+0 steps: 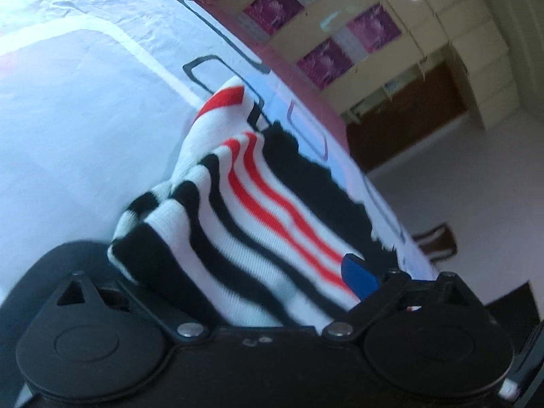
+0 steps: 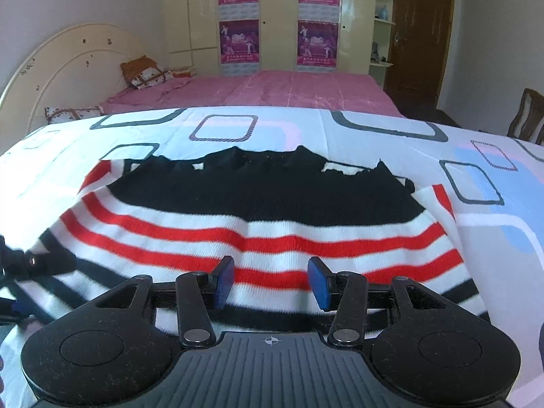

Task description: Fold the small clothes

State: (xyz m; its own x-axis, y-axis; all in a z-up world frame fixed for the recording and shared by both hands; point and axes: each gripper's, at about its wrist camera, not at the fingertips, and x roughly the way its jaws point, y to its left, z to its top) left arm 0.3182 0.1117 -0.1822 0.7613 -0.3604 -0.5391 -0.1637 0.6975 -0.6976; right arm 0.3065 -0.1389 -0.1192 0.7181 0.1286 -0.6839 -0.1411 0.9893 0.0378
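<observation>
A small knit garment with white, red and black stripes and a black top band lies on a patterned sheet. My right gripper is open just above its near striped edge, holding nothing. My left gripper is shut on the garment, whose cloth is bunched over the jaws and lifted off the sheet; only one blue pad shows. The left gripper also shows blurred at the left edge of the right wrist view, at the garment's left corner.
A bed with a pink cover, pillows and a curved headboard stands behind the sheet. A cupboard with purple posters, a brown door and a wooden chair stand beyond.
</observation>
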